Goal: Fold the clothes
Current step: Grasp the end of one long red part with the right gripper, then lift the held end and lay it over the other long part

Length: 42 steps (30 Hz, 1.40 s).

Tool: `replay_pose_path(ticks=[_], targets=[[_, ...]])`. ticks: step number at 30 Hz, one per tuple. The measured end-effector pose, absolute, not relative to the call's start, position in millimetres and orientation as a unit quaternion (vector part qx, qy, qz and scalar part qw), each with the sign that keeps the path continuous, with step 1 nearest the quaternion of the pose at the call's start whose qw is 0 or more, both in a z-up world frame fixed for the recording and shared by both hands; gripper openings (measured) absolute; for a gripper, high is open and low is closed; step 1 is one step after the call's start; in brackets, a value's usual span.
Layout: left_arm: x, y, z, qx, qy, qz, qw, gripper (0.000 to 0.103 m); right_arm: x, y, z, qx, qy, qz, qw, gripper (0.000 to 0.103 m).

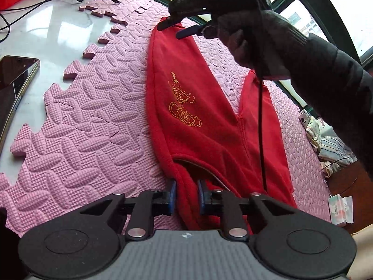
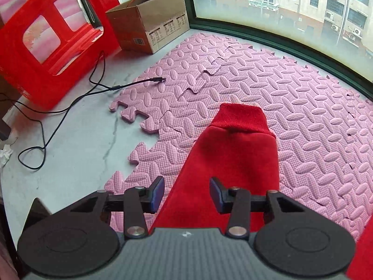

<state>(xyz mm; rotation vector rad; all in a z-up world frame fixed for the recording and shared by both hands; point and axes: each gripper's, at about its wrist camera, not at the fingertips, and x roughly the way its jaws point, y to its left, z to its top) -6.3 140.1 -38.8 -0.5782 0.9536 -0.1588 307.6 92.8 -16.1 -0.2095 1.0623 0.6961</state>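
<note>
Trousers — red, gold emblem — lie spread on the pink mat. Left gripper is clamped on the near waistband fabric. Right gripper hovers over the far leg cuff — jaws wide apart, holding nothing.

Red garment: soft matt fleece-like cloth w/ gold printed motif, ribbed knit cuff. Pink mat: matt foam, embossed rough tread pattern; floor glossy marble-look stone. Left gripper & right gripper: matt black plastic, shiny metal rivets; box plain cardboard, stool glossy red plastic.
</note>
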Motion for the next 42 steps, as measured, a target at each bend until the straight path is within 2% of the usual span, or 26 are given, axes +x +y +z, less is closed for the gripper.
replay_pose_path(ticks=[5,10,13,14,17,28,42], targets=[[-7.1,138.8,-37.3,-0.268,0.449,-0.084,0.848,0.034,321.8,116.5,-39.0,-0.125,0.507,0.288,0.803,0.044],[-6.2,139.4,-38.1,-0.268,0.448,-0.089,0.848,0.029,320.0,133.1,-39.2,-0.148,0.498,0.275,0.809,0.043],[-4.5,138.4,-37.6,-0.265,0.446,-0.092,0.85,0.02,316.9,138.7,-42.6,-0.168,0.484,0.261,0.818,0.033],[-4.4,138.4,-36.9,-0.265,0.444,-0.095,0.851,0.017,316.8,138.7,-42.6,-0.17,0.482,0.259,0.82,0.024],[-5.5,138.6,-33.5,-0.265,0.434,-0.102,0.855,0.014,319.8,128.9,-35.5,-0.153,0.482,0.259,0.823,0.01],[-6.9,128.5,-2.2,-0.252,0.387,-0.155,0.874,0.012,335.0,49.8,27.3,-0.043,0.463,0.257,0.847,0.008],[12.6,66.2,30.1,-0.2,0.368,-0.255,0.871,0.01,335.4,-127.2,86.4,0.072,0.422,0.204,0.881,0.008]])
